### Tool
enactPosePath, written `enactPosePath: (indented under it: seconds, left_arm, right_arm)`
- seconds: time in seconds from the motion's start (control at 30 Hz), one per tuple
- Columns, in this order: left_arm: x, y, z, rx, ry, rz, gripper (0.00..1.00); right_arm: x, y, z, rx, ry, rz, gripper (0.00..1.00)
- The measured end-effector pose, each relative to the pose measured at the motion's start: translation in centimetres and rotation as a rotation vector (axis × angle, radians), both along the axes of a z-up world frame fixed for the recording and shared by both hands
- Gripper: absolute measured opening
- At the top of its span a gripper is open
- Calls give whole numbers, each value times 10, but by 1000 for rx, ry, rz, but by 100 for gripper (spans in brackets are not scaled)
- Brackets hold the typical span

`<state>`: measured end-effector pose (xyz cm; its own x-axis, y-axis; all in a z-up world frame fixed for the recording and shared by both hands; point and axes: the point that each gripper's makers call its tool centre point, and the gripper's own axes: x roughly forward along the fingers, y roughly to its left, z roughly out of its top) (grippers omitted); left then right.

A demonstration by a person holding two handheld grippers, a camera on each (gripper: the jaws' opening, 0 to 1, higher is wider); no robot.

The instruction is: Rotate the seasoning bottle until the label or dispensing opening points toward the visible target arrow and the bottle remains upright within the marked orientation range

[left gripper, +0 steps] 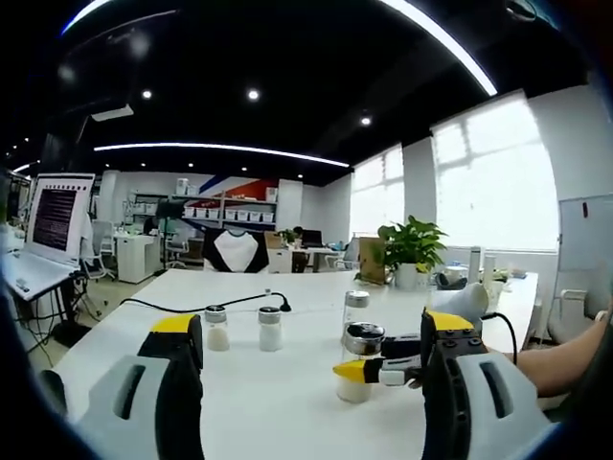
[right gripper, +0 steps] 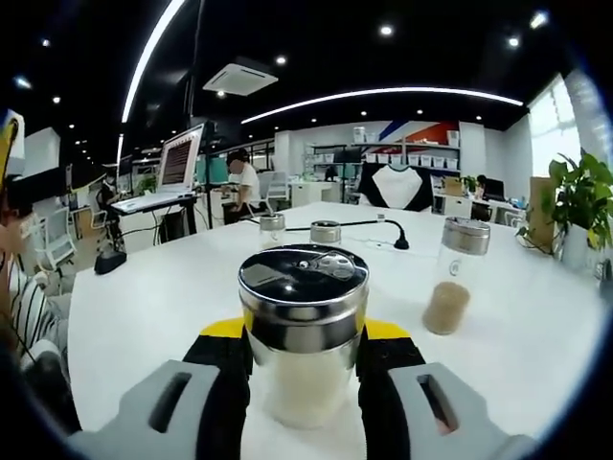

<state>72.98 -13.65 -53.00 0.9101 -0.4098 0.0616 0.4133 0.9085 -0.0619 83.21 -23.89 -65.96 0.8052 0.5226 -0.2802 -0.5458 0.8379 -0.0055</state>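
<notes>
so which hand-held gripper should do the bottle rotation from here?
Right. The right hand-held gripper already has its jaws closed around the upright seasoning bottle, seen from the side in the left gripper view. The left hand-held gripper is open, apart from the bottles.

Right tool (left gripper: 369, 372) grips the upright seasoning bottle (left gripper: 361, 364) on white table (left gripper: 287, 402).

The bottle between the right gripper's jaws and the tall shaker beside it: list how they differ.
The gripped bottle is squat and wide with white contents nearly filling it; the tall shaker is slim, holding a low brown layer. The gripped bottle sits clamped by the right gripper; the tall shaker stands free on the white table. Both are upright, clear-bodied, with metal lids.
</notes>
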Motion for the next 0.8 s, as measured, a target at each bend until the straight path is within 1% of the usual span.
enactPosePath:
  seconds: [0.23,0.4,0.8]
  left_arm:
    - [0,0,-2,-6,9,-2,100]
    - [0,3,-4,-7,16,5,100]
    - [2,6,-8,-4,20,10,100]
  right_arm:
    - [0,-2,-2,-16,24,-36,41]
    - [0,-2,-2,-20,26,-49,41]
    - [-1,-3,-4,-19,36,-54,41]
